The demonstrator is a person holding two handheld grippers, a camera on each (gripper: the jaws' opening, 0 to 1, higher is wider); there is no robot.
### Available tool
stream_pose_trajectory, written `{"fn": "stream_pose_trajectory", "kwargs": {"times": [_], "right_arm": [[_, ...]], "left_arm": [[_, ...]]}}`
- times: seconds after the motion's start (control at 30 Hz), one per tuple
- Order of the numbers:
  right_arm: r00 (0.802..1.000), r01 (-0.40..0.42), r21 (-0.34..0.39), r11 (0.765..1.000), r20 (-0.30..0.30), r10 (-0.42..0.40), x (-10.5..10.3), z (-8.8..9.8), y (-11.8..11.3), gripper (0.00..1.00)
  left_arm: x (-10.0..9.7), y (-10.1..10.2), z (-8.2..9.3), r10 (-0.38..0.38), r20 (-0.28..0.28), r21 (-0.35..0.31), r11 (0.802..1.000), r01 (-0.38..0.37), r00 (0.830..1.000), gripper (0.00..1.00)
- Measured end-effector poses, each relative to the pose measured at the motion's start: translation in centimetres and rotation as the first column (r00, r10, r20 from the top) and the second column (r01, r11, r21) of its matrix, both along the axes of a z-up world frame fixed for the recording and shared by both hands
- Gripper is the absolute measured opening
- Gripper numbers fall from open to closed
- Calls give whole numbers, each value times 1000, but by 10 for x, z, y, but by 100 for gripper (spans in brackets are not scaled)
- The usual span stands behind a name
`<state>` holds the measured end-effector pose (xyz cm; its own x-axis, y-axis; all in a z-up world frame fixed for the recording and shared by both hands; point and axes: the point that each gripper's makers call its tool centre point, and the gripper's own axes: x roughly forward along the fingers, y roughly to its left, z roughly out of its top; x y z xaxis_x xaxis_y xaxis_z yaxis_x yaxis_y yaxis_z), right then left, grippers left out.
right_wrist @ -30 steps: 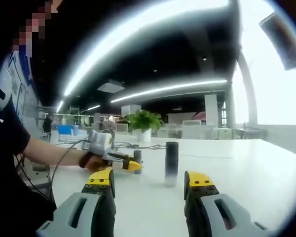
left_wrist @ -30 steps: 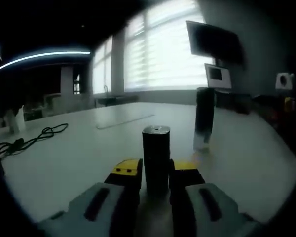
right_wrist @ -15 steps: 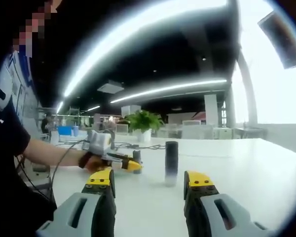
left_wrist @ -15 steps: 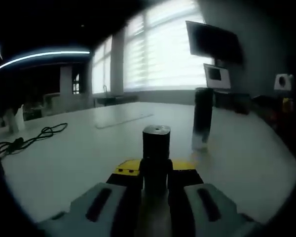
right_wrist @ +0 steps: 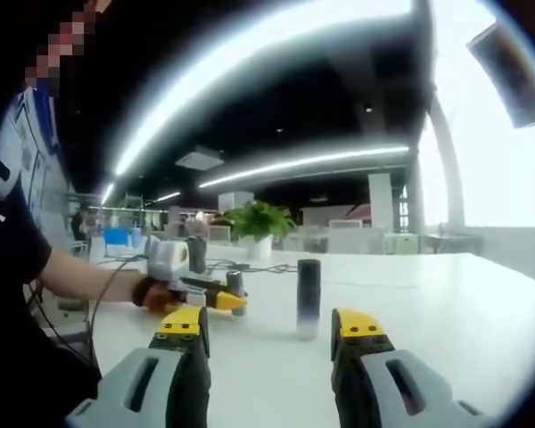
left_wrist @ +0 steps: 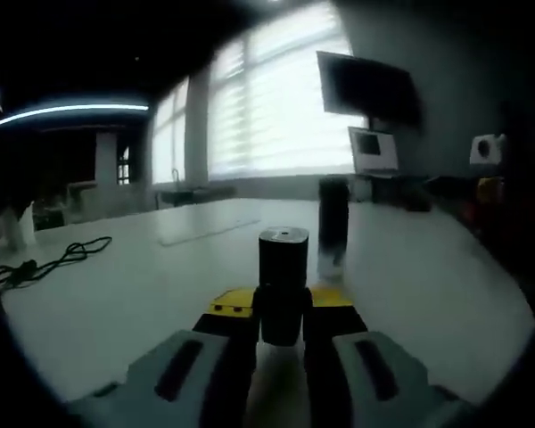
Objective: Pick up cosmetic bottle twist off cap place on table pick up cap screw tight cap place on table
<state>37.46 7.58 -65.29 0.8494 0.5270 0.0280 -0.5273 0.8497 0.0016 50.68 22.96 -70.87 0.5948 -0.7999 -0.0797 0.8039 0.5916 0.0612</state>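
Note:
A short dark cosmetic bottle (left_wrist: 283,276) with a flat silvery top stands upright between the yellow-tipped jaws of my left gripper (left_wrist: 281,305), which is shut on it. From the right gripper view, the left gripper (right_wrist: 221,300) holds that bottle (right_wrist: 235,283) just above the white table (right_wrist: 446,294), in a person's hand. A taller dark bottle (left_wrist: 333,227) with a clear base stands on the table beyond it, also seen as the tall bottle (right_wrist: 308,298) ahead of my right gripper (right_wrist: 272,325). The right gripper is open with nothing between its jaws.
A black cable (left_wrist: 53,260) lies on the table at the left. A wall screen (left_wrist: 366,85) and a small monitor (left_wrist: 372,150) stand at the far edge. A potted plant (right_wrist: 259,218) is behind the table. The person's arm (right_wrist: 80,276) reaches in from the left.
My left gripper has closed fully on the short bottle and lifted it, drifting left in the right gripper view. The right gripper has stayed in place and open.

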Motion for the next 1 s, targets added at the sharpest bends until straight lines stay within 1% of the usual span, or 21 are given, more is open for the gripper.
{"fn": "stream_pose_trajectory", "kwargs": {"times": [0.03,0.1,0.23,0.3,0.33,0.4,0.43,0.47,0.5,0.53,0.57,0.63,0.7,0.73,0.77,0.83,0.87,0.93,1.0], "right_arm": [[1000,0,-1,1000,-1,0,0,-1,0,49],[1000,-2,-6,1000,-4,2,-1,-2,1,49],[1000,-6,0,1000,-6,6,-2,-3,4,48],[1000,-9,-1,1000,-7,9,-3,-3,6,48],[1000,-8,-2,1000,-7,8,-3,-3,6,48],[1000,-10,-2,1000,-7,10,-3,-3,6,48],[1000,-10,-1,1000,-6,10,-3,-3,7,48],[1000,-10,0,1000,-5,10,-4,-2,7,48],[1000,-11,5,1000,-5,11,-4,-2,7,47],[1000,-12,9,1000,-6,12,-5,-2,7,47],[1000,-12,10,1000,-7,12,-5,-2,7,47],[1000,-10,7,1000,-9,10,-7,-2,7,47],[1000,-11,12,1000,-8,11,-9,-1,7,47],[1000,-12,17,1000,-10,12,-10,-1,8,47],[1000,-12,27,1000,-17,13,-11,-1,10,47],[1000,-19,56,998,-17,20,-15,1,16,46],[999,-30,73,997,-22,32,-18,1,21,44],[999,-44,75,996,-24,46,-24,1,32,41],[999,-47,66,997,-21,49,-27,2,37,41]], "left_arm": [[-3,0,2,-7,3,-5,1000,7,1000,10],[-14,-6,9,-53,1,-58,997,53,999,10],[-28,-9,12,-80,4,-56,995,80,997,10],[-36,-10,15,-94,25,-65,993,95,995,10],[-38,-10,17,-100,27,-76,992,102,995,10],[-49,-14,23,-134,21,-122,983,135,991,10],[-51,-13,24,-127,29,-114,985,129,992,10],[-54,-15,31,-138,91,-107,983,148,986,10],[-57,-14,29,-130,63,-112,984,137,989,10],[-65,-18,27,-166,5,-140,976,165,986,10],[-67,-17,26,-160,-43,-170,974,151,986,10],[-70,-15,27,-157,-23,-161,975,152,987,10],[-81,-13,30,-161,-19,-170,973,156,987,10],[-83,-12,29,-142,-48,-179,975,132,989,10],[-86,-11,29,-136,-60,-179,976,124,989,10],[-97,-11,32,-139,-47,-186,974,128,989,10],[-102,-11,34,-134,-43,-186,975,123,990,10],[-109,-12,40,-122,-15,-188,975,117,992,10],[-116,-12,47,-108,-11,-218,971,103,994,10]]}}
